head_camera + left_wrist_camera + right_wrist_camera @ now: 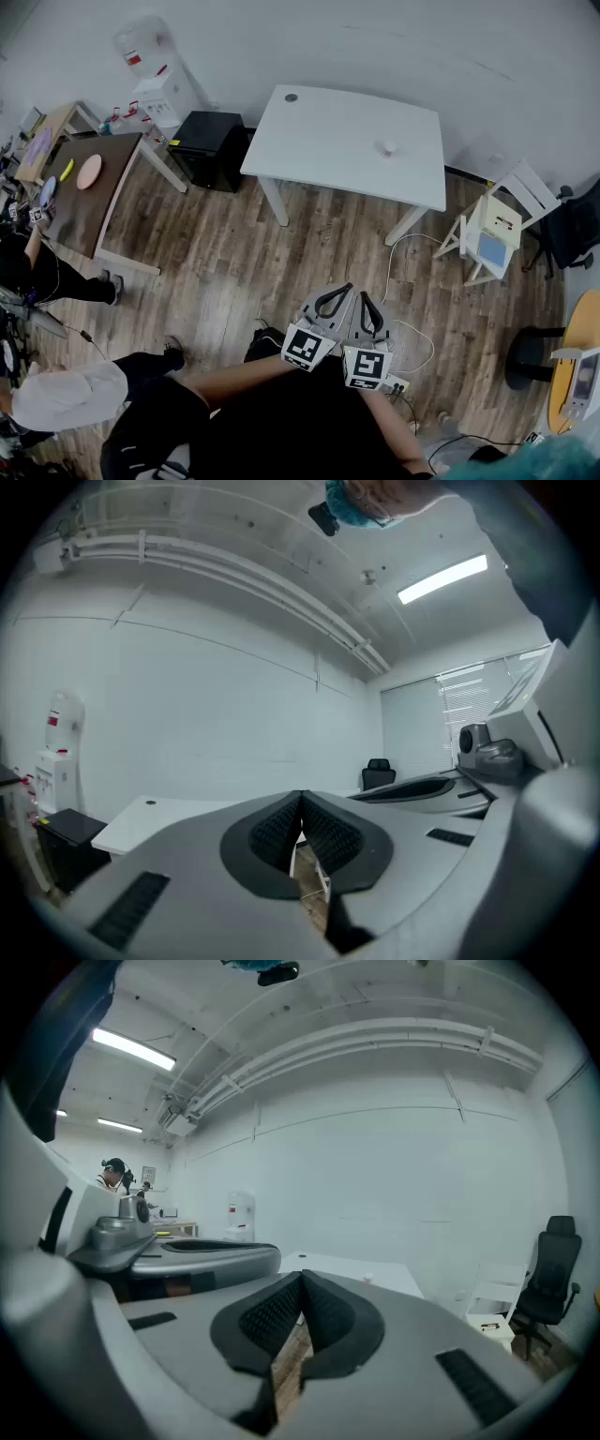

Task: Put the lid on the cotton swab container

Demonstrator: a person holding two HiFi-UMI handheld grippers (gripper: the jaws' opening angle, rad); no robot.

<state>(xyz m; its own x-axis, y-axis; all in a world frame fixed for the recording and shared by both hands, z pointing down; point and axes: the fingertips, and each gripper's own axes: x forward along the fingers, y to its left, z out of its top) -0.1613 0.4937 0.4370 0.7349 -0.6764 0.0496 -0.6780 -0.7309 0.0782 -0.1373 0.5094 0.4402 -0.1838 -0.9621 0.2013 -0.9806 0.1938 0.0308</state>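
Head view, with both claw views. My left claw [336,292] [301,803] and right claw [366,302] [302,1283] are held side by side over the wooden floor [234,253], close to my body and well apart from the white counter [328,141]. In each claw's own view the two ribbed pads meet at their tips: both claws are closed and grip nothing, with only floor showing through the gap below the pads.

The cotton swab container [388,147] [367,1278] is a small white object standing alone on the right half of the counter, about midway between its near and far edges. It is too small to tell whether it has a lid on. A dark round spot [292,97] marks the counter near its far left corner.

A black cabinet [211,145] stands just beside the counter's left edge, and a small white chair [492,230] stands off its near right corner. A white cable [412,328] lies on the floor between the counter and my claws.
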